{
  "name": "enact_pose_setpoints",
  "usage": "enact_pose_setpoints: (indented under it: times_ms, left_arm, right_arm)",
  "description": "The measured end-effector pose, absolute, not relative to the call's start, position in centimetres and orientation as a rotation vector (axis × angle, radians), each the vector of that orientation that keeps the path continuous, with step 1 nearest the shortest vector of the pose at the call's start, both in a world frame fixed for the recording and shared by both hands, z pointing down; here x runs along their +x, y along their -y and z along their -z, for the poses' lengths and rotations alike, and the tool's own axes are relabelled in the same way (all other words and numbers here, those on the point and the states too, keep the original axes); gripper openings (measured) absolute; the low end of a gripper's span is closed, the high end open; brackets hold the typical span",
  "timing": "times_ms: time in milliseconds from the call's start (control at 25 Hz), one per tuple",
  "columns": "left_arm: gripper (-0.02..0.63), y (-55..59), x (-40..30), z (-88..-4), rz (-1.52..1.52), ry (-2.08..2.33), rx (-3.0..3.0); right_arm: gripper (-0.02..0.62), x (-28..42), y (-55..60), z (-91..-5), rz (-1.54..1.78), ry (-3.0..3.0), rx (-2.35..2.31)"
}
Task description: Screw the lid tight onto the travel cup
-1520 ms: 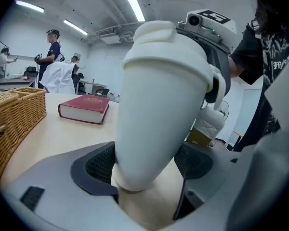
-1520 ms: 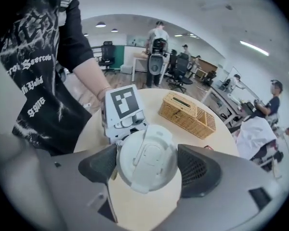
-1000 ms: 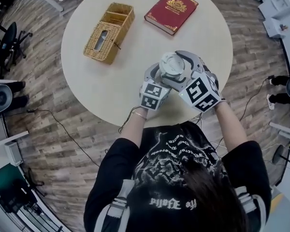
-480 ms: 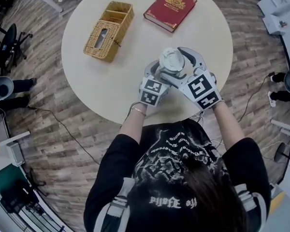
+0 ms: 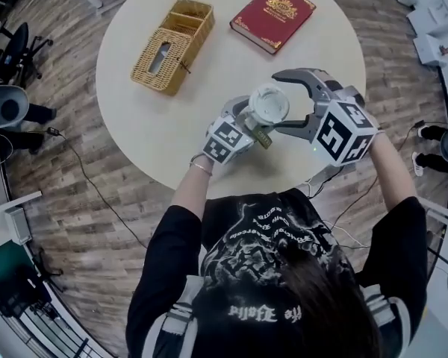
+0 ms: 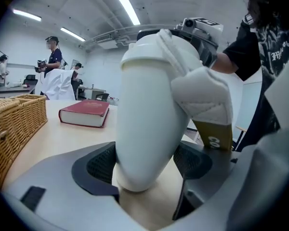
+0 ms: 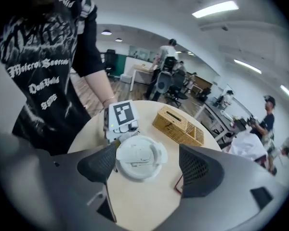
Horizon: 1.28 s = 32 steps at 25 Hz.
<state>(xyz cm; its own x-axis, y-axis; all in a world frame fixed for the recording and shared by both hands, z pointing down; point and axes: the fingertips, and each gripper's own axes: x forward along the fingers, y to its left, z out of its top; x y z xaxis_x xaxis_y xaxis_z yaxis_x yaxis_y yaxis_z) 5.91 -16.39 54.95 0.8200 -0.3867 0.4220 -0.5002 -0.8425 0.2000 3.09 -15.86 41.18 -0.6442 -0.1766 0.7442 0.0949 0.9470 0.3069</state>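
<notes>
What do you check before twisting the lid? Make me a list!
1. Left tongs grip the cup: ok, the pads press its sides.
2. Lid sits on the cup: ok.
3. Lid fully tight: cannot tell.
4. Right tongs grip the lid: not ok. They have just been opening; the lid is between them, but ungripped.
5. Book and basket out of the way: ok, both lie apart from the cup.
</notes>
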Motion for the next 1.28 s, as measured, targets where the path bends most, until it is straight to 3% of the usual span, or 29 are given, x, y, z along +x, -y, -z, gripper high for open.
enact_pose_setpoints:
  times_ms: [680,880,1280]
  left_arm:
    - [0.388,16.0,5.6,-55.4,-0.725,0.242,2.827]
    - [0.388,16.2,5.6,-55.4,-0.707,0.224,2.83]
    - [0.388,15.9,5.6,-55.7,-0.708,0.207,2.795]
  right_arm:
    - [0.42,4.6,15.1,-46.6,1.577,1.198,-1.189]
    - [0.436,4.0,15.0,-47.2,1.537,1.2,-1.228]
    - [0.434,3.3,14.5,-47.3,1.052,1.541,-0.931]
